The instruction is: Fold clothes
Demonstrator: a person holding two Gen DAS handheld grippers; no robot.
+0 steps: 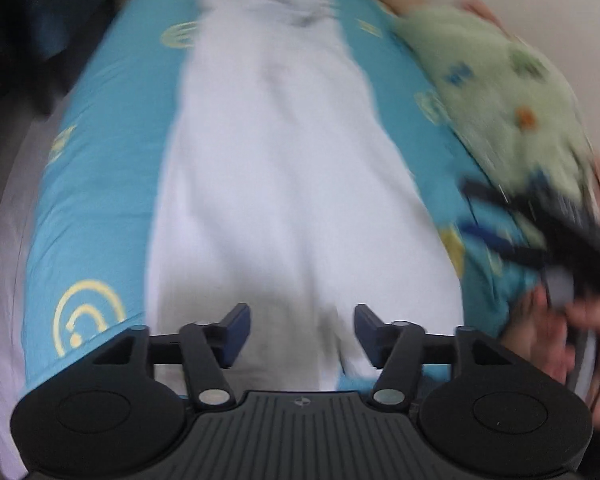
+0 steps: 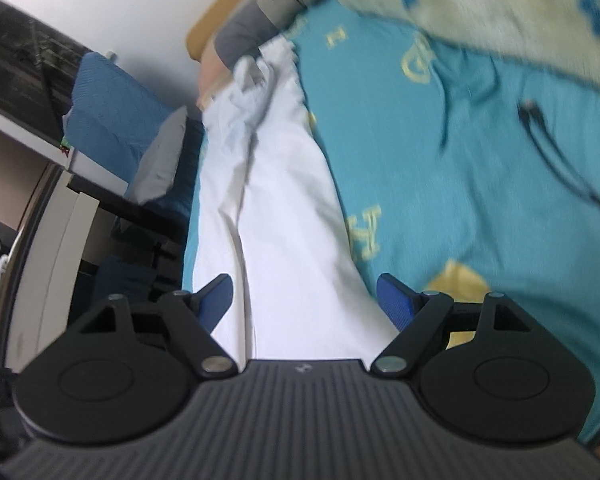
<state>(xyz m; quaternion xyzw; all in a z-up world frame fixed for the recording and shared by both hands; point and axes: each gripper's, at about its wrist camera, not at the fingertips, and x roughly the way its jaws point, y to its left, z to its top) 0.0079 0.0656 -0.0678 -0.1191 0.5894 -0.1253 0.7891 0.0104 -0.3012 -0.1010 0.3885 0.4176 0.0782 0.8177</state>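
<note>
A long white garment (image 1: 284, 184) lies stretched lengthwise on a turquoise bed sheet (image 1: 112, 152) with yellow motifs. My left gripper (image 1: 302, 334) hovers over its near end, open, with nothing pressed between the blue pads. In the right wrist view the same white garment (image 2: 276, 208) runs from below the gripper up to a bunched far end (image 2: 252, 80). My right gripper (image 2: 306, 296) stands wide open above it, its pads clear of the cloth. In the left wrist view the right gripper (image 1: 484, 216) shows as a blur at the right edge, held by a hand (image 1: 560, 340).
A pale green patterned blanket (image 1: 500, 100) (image 2: 480, 8) lies along one side of the bed. A thin black cable (image 2: 540, 132) rests on the sheet (image 2: 440, 160). A grey cloth (image 2: 256, 28) sits at the far end by the wooden frame (image 2: 204, 28). Blue cushions (image 2: 112, 120) and furniture stand beside the bed.
</note>
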